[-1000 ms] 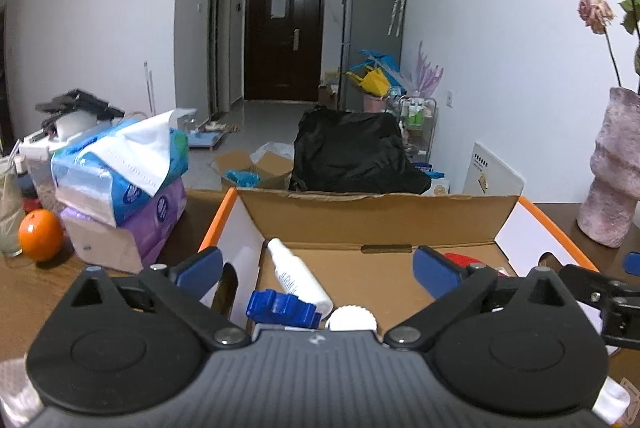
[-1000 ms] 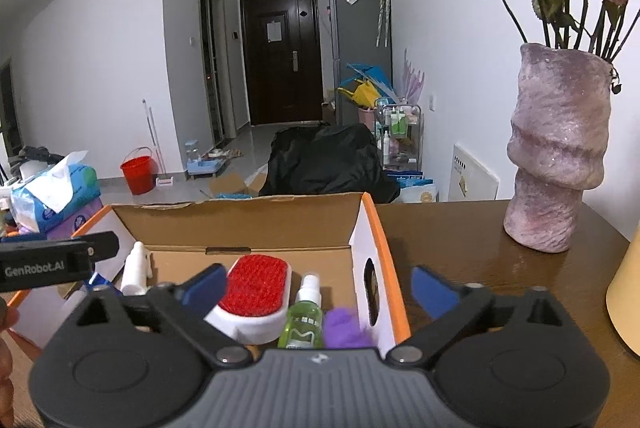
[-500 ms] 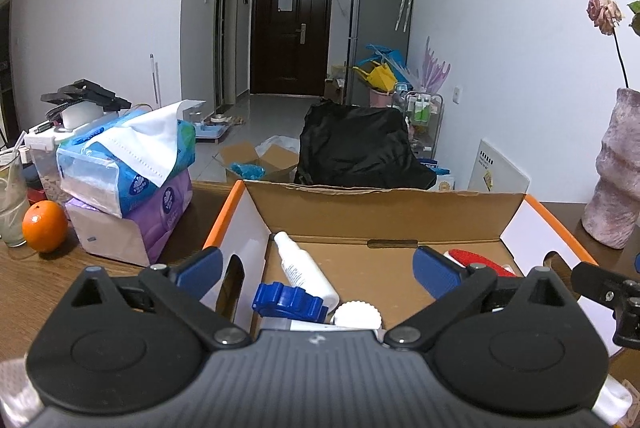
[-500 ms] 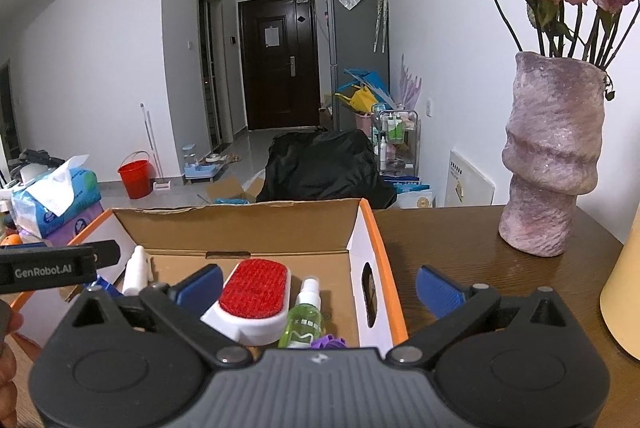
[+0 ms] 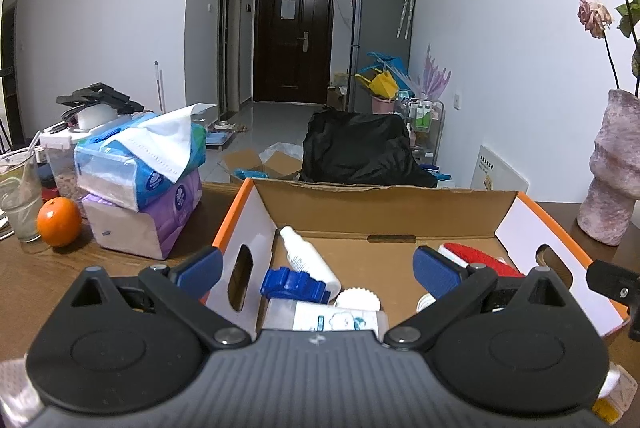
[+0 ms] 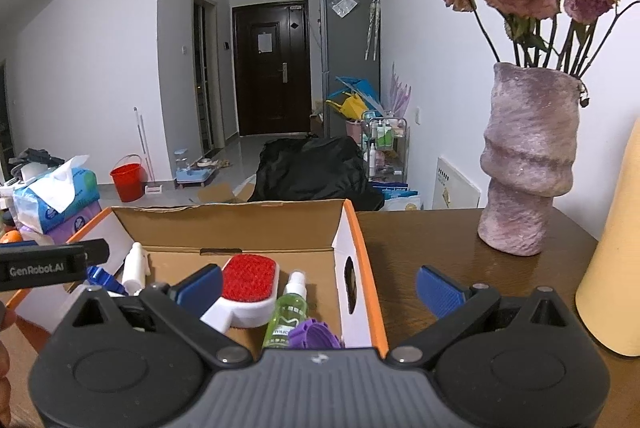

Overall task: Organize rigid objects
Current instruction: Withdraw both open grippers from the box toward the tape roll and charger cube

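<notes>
Both grippers spread, empty: left gripper [image 5: 318, 268], right gripper [image 6: 319, 286]. Orange-edged cardboard box [image 5: 384, 202] at 12 o'clock; red-bristled white brush [image 6: 248, 286] at right's 10.

Both tools, left tool [image 5: 318, 270] and right tool [image 6: 319, 283]: black linkage arms, silver pivot screws, blue pads [image 6: 438, 290], grey ribbed housing; "GenRobot.AI" lettering seen.

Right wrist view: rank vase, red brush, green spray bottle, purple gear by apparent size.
1. vase
2. red brush
3. green spray bottle
4. purple gear, partly hidden by the gripper body, so its place against the bottle is unsure.
</notes>
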{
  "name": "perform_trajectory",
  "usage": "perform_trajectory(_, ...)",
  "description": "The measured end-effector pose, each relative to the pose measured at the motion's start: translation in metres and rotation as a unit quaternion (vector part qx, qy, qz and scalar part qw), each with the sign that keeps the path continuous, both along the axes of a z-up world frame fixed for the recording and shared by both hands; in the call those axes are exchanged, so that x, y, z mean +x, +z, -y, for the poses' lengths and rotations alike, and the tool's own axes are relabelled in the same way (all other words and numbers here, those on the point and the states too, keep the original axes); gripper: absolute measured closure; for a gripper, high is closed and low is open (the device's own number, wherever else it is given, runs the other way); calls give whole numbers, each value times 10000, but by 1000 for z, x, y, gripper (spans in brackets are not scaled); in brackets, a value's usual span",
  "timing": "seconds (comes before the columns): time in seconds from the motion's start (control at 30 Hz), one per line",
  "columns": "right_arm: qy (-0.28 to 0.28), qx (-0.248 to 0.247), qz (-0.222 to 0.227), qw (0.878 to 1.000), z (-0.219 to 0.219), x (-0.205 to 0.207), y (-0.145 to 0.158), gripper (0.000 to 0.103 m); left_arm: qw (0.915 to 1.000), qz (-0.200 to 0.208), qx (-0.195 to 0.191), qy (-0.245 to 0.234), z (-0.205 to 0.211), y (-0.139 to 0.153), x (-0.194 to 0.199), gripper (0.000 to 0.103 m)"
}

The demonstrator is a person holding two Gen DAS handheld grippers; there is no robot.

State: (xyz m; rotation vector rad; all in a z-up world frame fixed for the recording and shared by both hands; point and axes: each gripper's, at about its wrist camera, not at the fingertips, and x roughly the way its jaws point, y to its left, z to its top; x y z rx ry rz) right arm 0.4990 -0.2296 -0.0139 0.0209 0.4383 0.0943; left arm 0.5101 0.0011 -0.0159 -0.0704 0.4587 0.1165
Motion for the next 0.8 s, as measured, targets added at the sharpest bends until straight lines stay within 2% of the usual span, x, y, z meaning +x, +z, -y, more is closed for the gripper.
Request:
perform_trajectory(0.33, -92, -47, 112, 9999, 9, -32, 3, 0, 10000, -62, -47, -24, 3, -2, -30, 0)
perform_trajectory(0.8, -213, -123, -113, 9996, 20, -78, -8, 0, 9997, -213, -52, -45, 5, -9, -77, 0)
